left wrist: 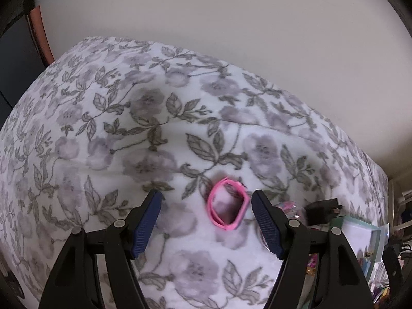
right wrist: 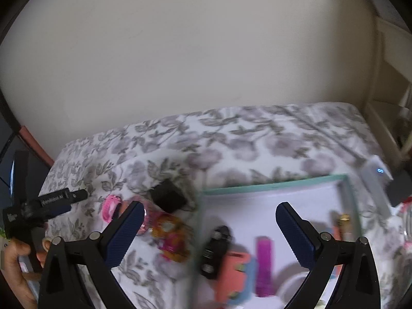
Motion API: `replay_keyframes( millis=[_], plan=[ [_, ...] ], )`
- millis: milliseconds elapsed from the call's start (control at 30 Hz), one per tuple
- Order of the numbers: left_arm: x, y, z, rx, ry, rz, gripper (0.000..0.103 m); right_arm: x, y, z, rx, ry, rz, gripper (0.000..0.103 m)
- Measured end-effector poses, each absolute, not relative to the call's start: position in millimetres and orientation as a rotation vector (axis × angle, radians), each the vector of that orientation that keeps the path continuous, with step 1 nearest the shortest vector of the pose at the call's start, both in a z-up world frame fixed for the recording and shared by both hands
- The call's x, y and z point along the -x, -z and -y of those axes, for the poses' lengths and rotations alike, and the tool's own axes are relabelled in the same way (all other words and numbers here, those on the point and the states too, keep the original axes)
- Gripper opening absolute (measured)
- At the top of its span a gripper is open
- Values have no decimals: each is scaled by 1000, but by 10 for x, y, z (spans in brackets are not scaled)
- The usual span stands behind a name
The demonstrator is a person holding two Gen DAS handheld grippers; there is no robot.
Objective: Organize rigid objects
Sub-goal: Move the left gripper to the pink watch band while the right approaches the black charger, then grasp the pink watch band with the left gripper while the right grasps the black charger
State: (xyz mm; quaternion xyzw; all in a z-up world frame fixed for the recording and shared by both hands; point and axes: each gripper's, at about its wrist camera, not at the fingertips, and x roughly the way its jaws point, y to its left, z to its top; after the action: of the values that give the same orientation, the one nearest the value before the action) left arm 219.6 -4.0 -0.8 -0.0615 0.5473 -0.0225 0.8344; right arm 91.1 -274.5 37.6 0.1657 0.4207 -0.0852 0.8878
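A pink wristband (left wrist: 228, 204) lies on the floral bedspread (left wrist: 154, 128), just ahead of my open, empty left gripper (left wrist: 206, 206), between its blue fingertips. It also shows in the right wrist view (right wrist: 111, 207). My right gripper (right wrist: 209, 212) is open and empty above the edge of a teal-rimmed white box (right wrist: 273, 184). The box holds a black object (right wrist: 215, 247), a purple stick (right wrist: 264, 262), a coral and blue case (right wrist: 237, 278) and other small items. A black adapter (right wrist: 168, 195), a clear pink ball (right wrist: 145, 222) and an orange-pink toy (right wrist: 171, 239) lie left of the box.
A plain wall (right wrist: 180, 51) stands behind the bed. A white power bank (right wrist: 376, 177) lies beyond the box's far right corner. Shelving (right wrist: 391, 90) is at the far right. The left gripper's handle and the hand holding it (right wrist: 31, 221) show at the left edge.
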Motion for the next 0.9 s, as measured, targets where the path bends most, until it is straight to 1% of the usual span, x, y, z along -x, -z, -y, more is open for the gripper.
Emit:
replay_keyframes(
  millis=[200, 267, 433, 467, 567, 733, 800, 900],
  plan=[
    [-2285, 183, -36, 138, 35, -1171, 73, -1338, -164, 2367, -296, 129, -932, 97],
    [-2311, 240, -42, 128, 32, -1175, 73, -1463, -61, 2295, -296, 116, -958, 93],
    [-2355, 380, -59, 121, 30, -1190, 73, -1700, 137, 2177, -250, 128, -1009, 87],
    [-2362, 402, -55, 121, 35, -1193, 73, -1730, 162, 2163, -239, 139, -1012, 85],
    [-2373, 452, -16, 105, 38, -1196, 73, -1818, 237, 2161, -254, 145, -1025, 83],
    [-2380, 555, 46, 85, 46, -1218, 71, -1922, 340, 2133, -259, 162, -1046, 76],
    [-2375, 573, 77, 72, 49, -1220, 65, -1939, 378, 2110, -246, 171, -1053, 75],
    [-2367, 590, 111, 49, 46, -1219, 65, -1964, 450, 2082, -210, 196, -1066, 75]
  ],
)
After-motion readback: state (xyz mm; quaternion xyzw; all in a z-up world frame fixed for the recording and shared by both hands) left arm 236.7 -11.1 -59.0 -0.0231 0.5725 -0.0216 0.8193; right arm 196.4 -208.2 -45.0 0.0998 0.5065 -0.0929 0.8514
